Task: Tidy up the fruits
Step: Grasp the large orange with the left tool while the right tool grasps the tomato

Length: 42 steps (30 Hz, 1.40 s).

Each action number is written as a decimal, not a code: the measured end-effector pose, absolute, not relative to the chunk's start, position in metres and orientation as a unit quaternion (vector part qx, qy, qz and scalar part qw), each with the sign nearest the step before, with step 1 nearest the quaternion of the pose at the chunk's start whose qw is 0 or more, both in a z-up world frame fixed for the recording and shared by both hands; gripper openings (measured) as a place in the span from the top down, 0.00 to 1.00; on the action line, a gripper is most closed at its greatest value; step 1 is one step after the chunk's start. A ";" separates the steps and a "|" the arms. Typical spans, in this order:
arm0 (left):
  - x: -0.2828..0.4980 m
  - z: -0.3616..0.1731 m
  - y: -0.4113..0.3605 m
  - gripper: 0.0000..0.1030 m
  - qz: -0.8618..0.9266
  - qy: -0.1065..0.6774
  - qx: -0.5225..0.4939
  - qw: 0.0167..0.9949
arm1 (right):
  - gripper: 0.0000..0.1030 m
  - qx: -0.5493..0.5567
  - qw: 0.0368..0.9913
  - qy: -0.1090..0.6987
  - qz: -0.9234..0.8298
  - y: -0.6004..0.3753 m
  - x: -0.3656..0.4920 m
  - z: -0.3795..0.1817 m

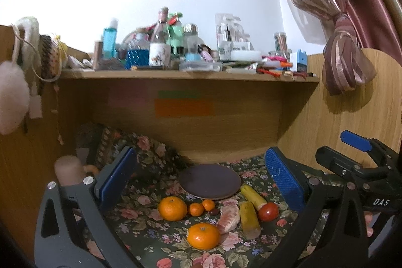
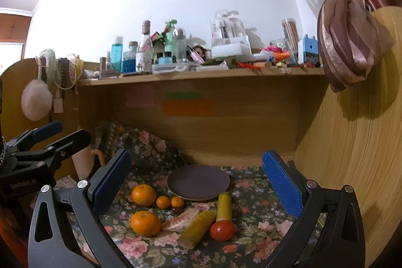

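Wide-open and empty, the left tool (image 1: 201, 180) and right tool (image 2: 198, 177) hover over fruit lined up on the desk (image 2: 251, 243), near orange (image 2: 145, 223) closest, the empty plate (image 2: 198, 182) waiting behind.

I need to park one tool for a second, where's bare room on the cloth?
The dark plate is bare. Open flowered cloth lies right of the tomato and yellow sticks. Crowded: the oranges, pomelo segment and small fruits in front of the plate.
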<state>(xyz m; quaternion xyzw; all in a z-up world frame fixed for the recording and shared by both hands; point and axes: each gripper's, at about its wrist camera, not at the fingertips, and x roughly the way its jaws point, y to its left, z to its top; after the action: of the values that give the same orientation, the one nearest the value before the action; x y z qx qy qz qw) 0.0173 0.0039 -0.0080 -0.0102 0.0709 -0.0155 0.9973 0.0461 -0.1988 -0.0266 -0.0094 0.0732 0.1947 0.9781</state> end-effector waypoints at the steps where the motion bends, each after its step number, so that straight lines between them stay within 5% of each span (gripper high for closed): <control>1: 0.021 -0.010 0.004 0.00 -0.019 0.077 -0.011 0.997 | 0.00 -0.010 0.978 0.079 0.192 -0.200 0.050 -0.030; 11: 0.084 -0.066 0.003 0.05 -0.024 0.182 -0.010 0.983 | 0.02 -0.036 0.970 0.170 0.172 -0.214 0.104 -0.081; 19: 0.125 -0.122 0.009 0.14 -0.031 0.280 -0.029 0.959 | 0.31 -0.035 0.944 0.268 0.188 -0.219 0.143 -0.124; 34: 0.148 -0.183 0.007 0.14 -0.054 0.373 -0.038 0.926 | 0.40 -0.030 0.910 0.356 0.212 -0.210 0.175 -0.175; 38: 0.155 -0.188 0.006 0.33 -0.064 0.387 -0.042 0.919 | 0.47 -0.040 0.903 0.373 0.211 -0.205 0.183 -0.183; 42: 0.155 -0.189 0.008 0.35 -0.070 0.386 -0.049 0.918 | 0.53 -0.041 0.900 0.377 0.215 -0.203 0.186 -0.185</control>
<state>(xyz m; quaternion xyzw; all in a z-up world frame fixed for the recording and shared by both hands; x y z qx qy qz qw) 0.1554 0.0078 -0.1891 -0.0491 0.3861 -0.0701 0.9185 0.1856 -0.2031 -0.1854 -0.0409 0.3768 0.2148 0.9001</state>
